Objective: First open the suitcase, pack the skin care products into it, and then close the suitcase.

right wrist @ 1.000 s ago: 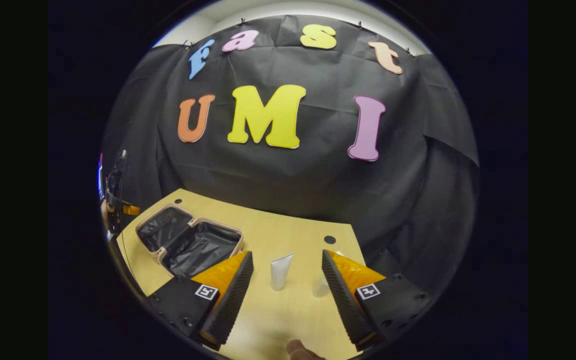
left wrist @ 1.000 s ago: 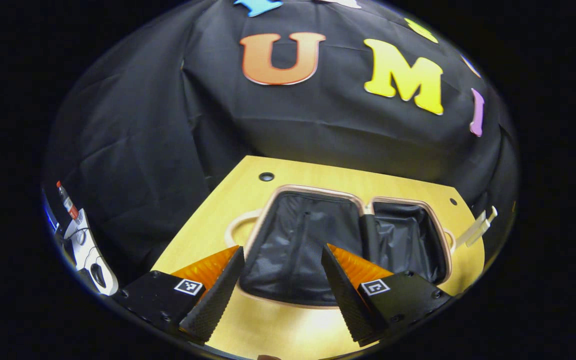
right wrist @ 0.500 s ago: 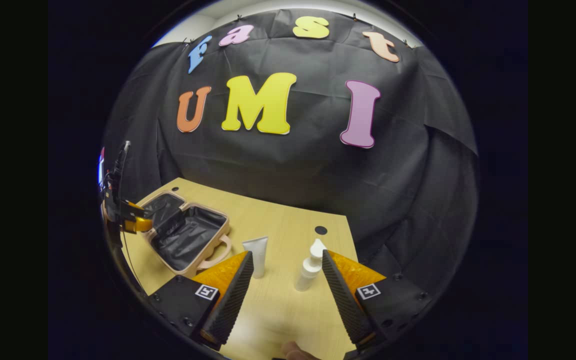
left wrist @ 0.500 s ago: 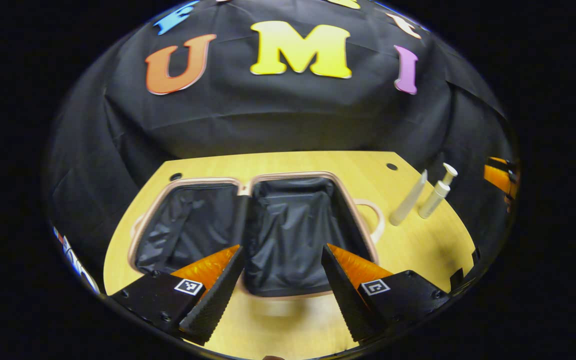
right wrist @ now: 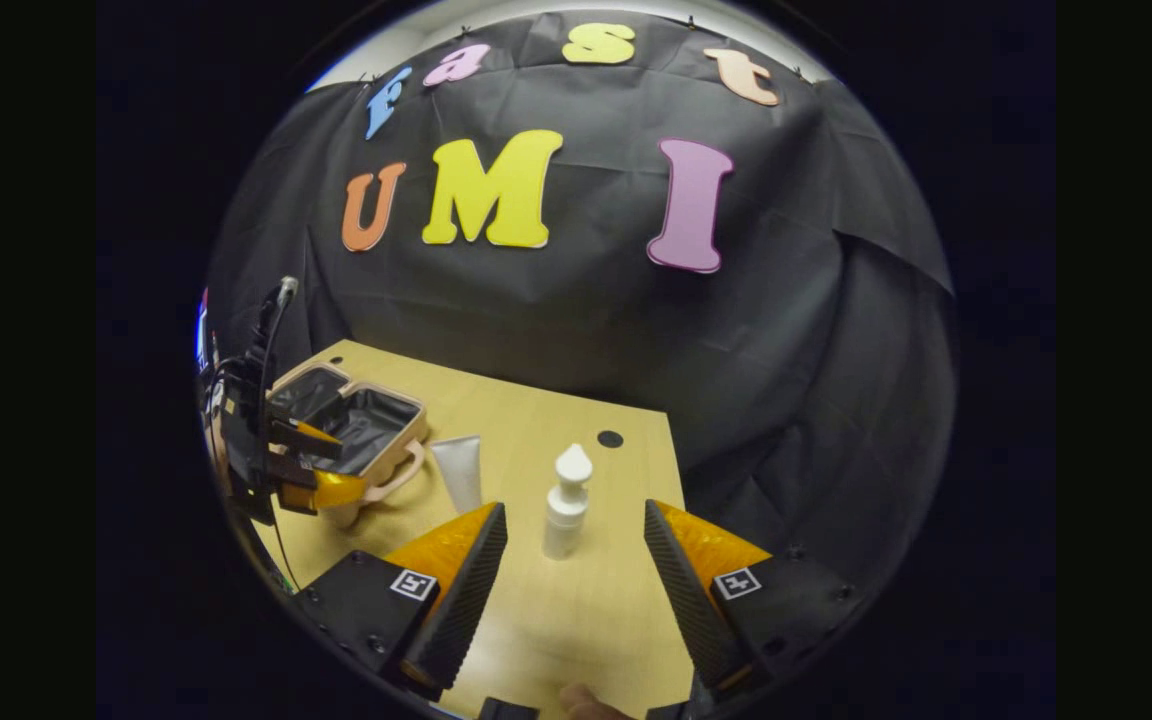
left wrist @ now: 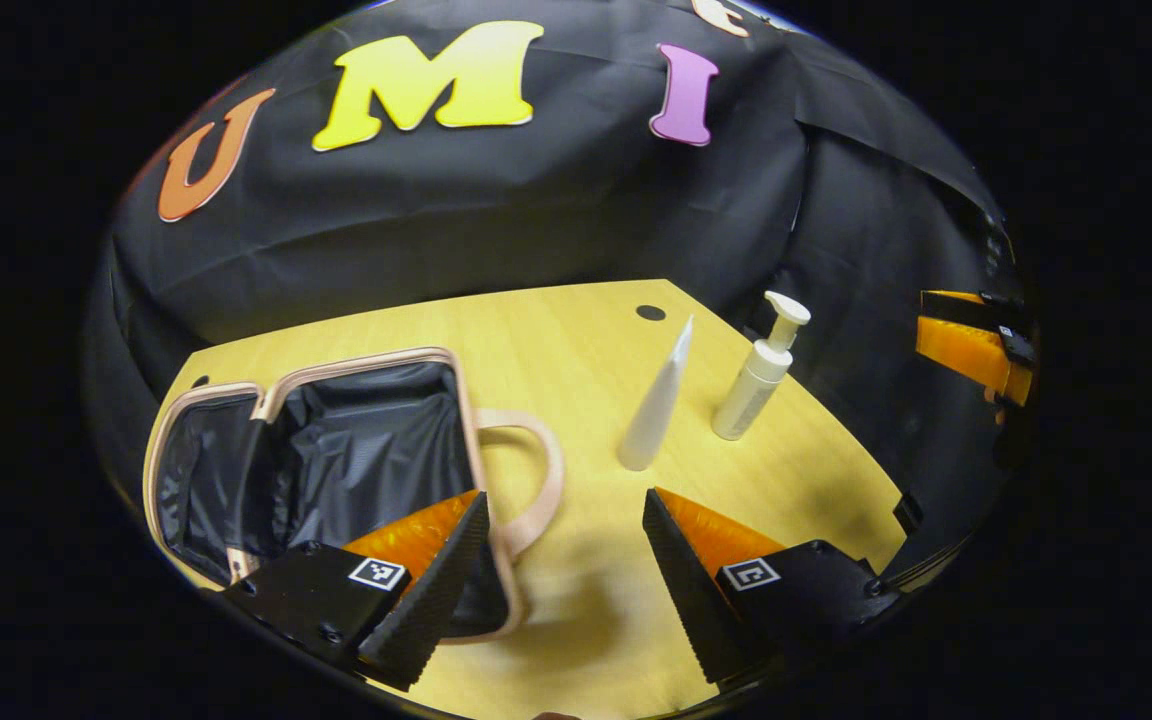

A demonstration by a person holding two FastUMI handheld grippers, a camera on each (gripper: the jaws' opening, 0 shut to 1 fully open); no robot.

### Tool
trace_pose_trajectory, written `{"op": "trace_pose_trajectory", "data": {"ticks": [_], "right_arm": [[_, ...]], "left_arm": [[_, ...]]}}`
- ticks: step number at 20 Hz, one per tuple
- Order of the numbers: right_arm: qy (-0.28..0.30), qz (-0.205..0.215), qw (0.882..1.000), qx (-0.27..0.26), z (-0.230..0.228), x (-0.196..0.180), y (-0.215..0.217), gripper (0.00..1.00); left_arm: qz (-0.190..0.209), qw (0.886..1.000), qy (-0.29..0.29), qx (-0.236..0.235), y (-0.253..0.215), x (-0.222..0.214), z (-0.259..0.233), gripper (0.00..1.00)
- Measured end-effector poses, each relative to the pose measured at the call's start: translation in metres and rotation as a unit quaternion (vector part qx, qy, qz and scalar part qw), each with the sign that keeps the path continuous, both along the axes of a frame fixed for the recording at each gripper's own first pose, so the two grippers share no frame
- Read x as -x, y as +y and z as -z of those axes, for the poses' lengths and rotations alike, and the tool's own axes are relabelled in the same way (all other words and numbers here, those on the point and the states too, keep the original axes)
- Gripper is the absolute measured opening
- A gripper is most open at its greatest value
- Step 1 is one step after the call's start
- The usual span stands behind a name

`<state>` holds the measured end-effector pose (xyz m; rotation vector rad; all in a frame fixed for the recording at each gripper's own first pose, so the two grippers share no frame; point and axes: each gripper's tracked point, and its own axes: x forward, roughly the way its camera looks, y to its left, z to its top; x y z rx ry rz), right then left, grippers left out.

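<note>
Your suitcase (left wrist: 336, 440) lay open flat on the wooden bench (left wrist: 556, 350), a small pink-rimmed case with both halves lined in black fabric and a pink carry handle (left wrist: 531, 480) sticking out toward the skin care products. Those were two pale items standing upright near each other on the bench: a white tube (left wrist: 656, 405) resting on its cap with the crimped end up, and a white pump bottle (left wrist: 761, 370) just beside it.

In the left gripper view, your left hand-held gripper (left wrist: 566, 570) was spread wide and held nothing. Its left finger overlapped the near corner of the suitcase, while the tube and pump bottle stood ahead of it, slightly right of the gap between the fingers, clearly apart from the tips.

In the right gripper view, your right hand-held gripper (right wrist: 576, 580) was also spread wide and empty. The pump bottle stood on the bench right in line with the gap, just beyond the fingertips, not touching them. The tube stood a little to the left of it, and the suitcase lay farther left, with your other hand-held gripper hovering at its near edge.
</note>
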<state>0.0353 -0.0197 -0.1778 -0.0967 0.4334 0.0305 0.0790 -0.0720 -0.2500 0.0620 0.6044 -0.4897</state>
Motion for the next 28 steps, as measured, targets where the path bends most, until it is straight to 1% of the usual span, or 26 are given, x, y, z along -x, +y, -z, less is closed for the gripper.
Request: {"op": "trace_pose_trajectory", "data": {"ticks": [4,8,11,13,14,15,16,17,18,20,22,24,25,28], "right_arm": [[0.014,0.005,1.000,0.011,0.014,0.004,-0.030,0.82],[0.033,0.013,0.999,0.020,0.029,0.013,-0.056,0.82],[0.049,0.023,0.998,0.019,0.040,0.011,-0.069,0.82],[0.055,0.028,0.998,0.013,0.046,0.010,-0.075,0.82],[0.057,0.029,0.998,0.011,0.048,0.009,-0.075,0.82],[0.058,0.028,0.998,0.011,0.049,0.004,-0.074,0.82],[0.057,0.022,0.998,0.011,0.050,0.000,-0.068,0.82],[0.055,0.017,0.998,0.014,0.049,-0.003,-0.063,0.82],[0.055,0.012,0.998,0.018,0.051,-0.003,-0.062,0.82],[0.058,0.002,0.998,0.016,0.054,-0.002,-0.055,0.82],[0.059,-0.005,0.998,0.018,0.058,-0.006,-0.048,0.82],[0.060,-0.009,0.998,0.016,0.064,-0.015,-0.041,0.82],[0.061,-0.009,0.998,0.012,0.066,-0.023,-0.037,0.81],[0.057,-0.015,0.998,0.006,0.072,-0.048,-0.021,0.82]], "left_arm": [[0.030,0.999,-0.007,-0.010,-0.047,-0.022,0.012,0.99],[0.041,0.999,-0.014,-0.020,-0.080,-0.049,0.023,0.98],[0.041,0.999,-0.011,-0.026,-0.094,-0.069,0.036,0.96],[0.048,0.998,-0.015,-0.032,-0.102,-0.078,0.043,0.91],[0.051,0.998,-0.015,-0.035,-0.105,-0.080,0.047,0.85],[0.054,0.998,-0.013,-0.036,-0.108,-0.082,0.051,0.82],[0.058,0.998,-0.003,-0.032,-0.112,-0.082,0.057,0.75],[0.057,0.998,0.009,-0.027,-0.116,-0.082,0.061,0.71],[0.055,0.998,0.017,-0.025,-0.116,-0.081,0.066,0.55],[0.048,0.999,0.022,-0.008,-0.117,-0.083,0.068,0.49],[0.030,0.999,0.019,0.001,-0.115,-0.085,0.067,0.45],[0.033,0.999,0.022,0.000,-0.116,-0.082,0.065,0.41],[0.033,0.999,0.029,-0.005,-0.115,-0.079,0.066,0.33],[0.028,0.999,0.036,0.004,-0.118,-0.060,0.054,0.32]]}}
